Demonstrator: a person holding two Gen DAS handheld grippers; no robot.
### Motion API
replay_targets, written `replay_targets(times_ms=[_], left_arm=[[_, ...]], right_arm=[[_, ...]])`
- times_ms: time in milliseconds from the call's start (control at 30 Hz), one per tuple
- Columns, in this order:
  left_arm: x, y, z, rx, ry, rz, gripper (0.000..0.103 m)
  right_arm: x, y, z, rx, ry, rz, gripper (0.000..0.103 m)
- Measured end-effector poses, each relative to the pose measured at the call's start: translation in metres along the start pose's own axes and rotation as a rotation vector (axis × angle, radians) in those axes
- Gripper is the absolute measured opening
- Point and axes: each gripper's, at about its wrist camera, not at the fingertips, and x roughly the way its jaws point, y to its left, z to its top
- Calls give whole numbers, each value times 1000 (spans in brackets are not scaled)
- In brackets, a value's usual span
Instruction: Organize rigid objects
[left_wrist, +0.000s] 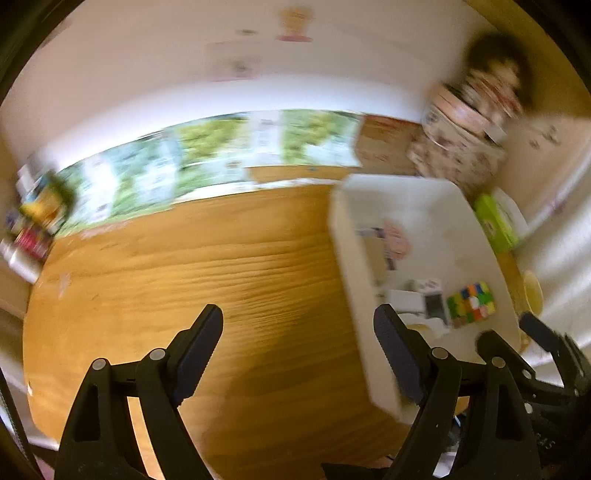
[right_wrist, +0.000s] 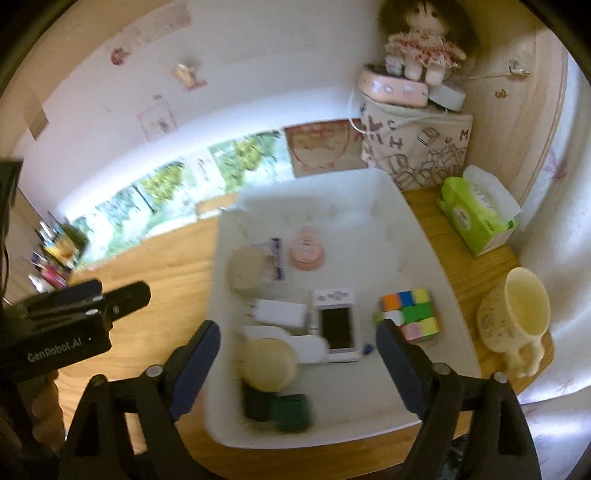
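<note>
A white bin (right_wrist: 424, 229) stands on the wooden table (right_wrist: 147, 258). In it lie a colour cube (right_wrist: 410, 314), a white phone-like box (right_wrist: 338, 325), a white charger (right_wrist: 280, 312), two cream round lids (right_wrist: 269, 363), a pink round piece (right_wrist: 306, 251) and a dark green block (right_wrist: 291, 406). My right gripper (right_wrist: 299, 343) hovers open above the bin's near end, holding nothing. My left gripper (left_wrist: 299, 332) is open and empty over bare table, its right finger in front of the bin's left wall (left_wrist: 347, 258). The cube (left_wrist: 471, 304) also shows in the blurred left wrist view.
A yellow mug (right_wrist: 517, 317) and a green tissue pack (right_wrist: 476, 218) sit right of the bin. Behind it a patterned bag (right_wrist: 417, 147) carries a pink tin (right_wrist: 391, 88) and a doll (right_wrist: 421, 44). Bottles (right_wrist: 55, 258) crowd the far left edge.
</note>
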Motion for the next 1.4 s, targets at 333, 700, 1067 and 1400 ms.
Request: replay_targets(times_ms=[333, 700, 1067, 1400], left_arm=[[-34, 73, -43, -173, -9, 46, 86], [-77, 78, -73, -295, -104, 158, 86], [-96, 42, -70, -264, -220, 219, 86], [-92, 30, -58, -244, -243, 230, 95]], right_arm=[[-28, 67, -26, -58, -49, 39, 92], [-69, 105, -37, -170, -120, 71, 101], [-75, 87, -37, -210, -83, 69, 101], [-63, 69, -29, -190, -57, 32, 101]])
